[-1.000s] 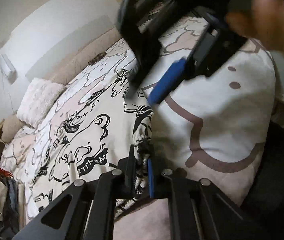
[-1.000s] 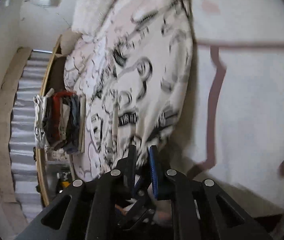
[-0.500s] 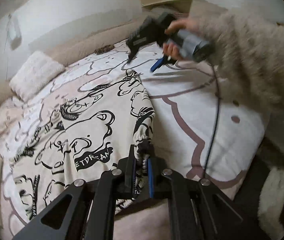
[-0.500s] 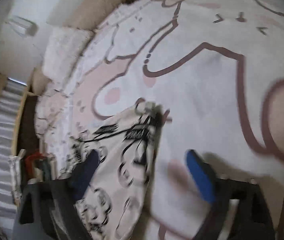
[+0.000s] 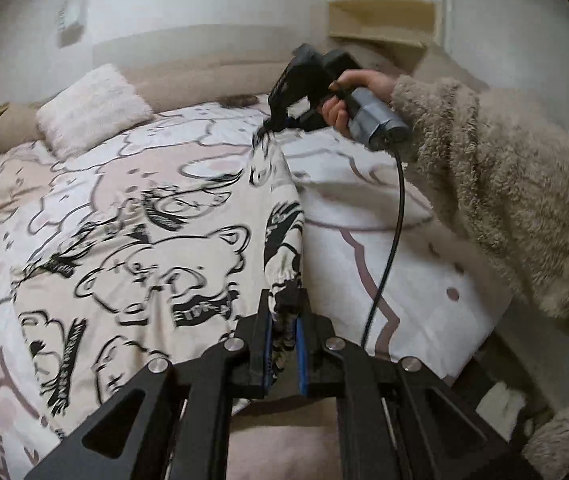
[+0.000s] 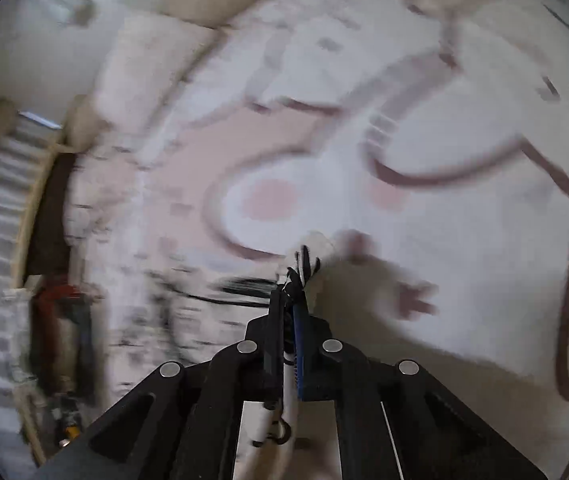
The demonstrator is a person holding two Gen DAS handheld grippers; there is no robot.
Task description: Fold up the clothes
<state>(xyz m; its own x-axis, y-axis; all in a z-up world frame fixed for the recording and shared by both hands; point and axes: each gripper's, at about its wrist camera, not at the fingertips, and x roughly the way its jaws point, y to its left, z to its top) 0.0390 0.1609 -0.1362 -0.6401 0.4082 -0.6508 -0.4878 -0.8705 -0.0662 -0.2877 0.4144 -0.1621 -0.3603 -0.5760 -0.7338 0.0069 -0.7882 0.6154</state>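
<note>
A cream garment (image 5: 132, 248) printed with black cartoon bears lies spread over the bed. My left gripper (image 5: 284, 312) is shut on the near end of its right edge, at the gathered cuff. In the left wrist view my right gripper (image 5: 272, 126), held by a hand in a fluffy beige sleeve (image 5: 496, 184), pinches the far end of the same edge. The right wrist view is blurred. There my right gripper (image 6: 290, 300) is shut on a black-and-cream tip of the garment (image 6: 304, 264). The edge hangs lifted between the two grippers.
The bed cover (image 5: 384, 248) is white and pink with brown cartoon outlines. A fluffy white pillow (image 5: 92, 108) lies at the headboard. A black cable (image 5: 388, 248) hangs from the right gripper. Folded clothes (image 6: 60, 320) sit on a shelf beside the bed.
My right gripper went from open above the far corner to shut on it. The left gripper rose a little and rolled, still holding the cuff. The garment's edge lifted off the bed.
</note>
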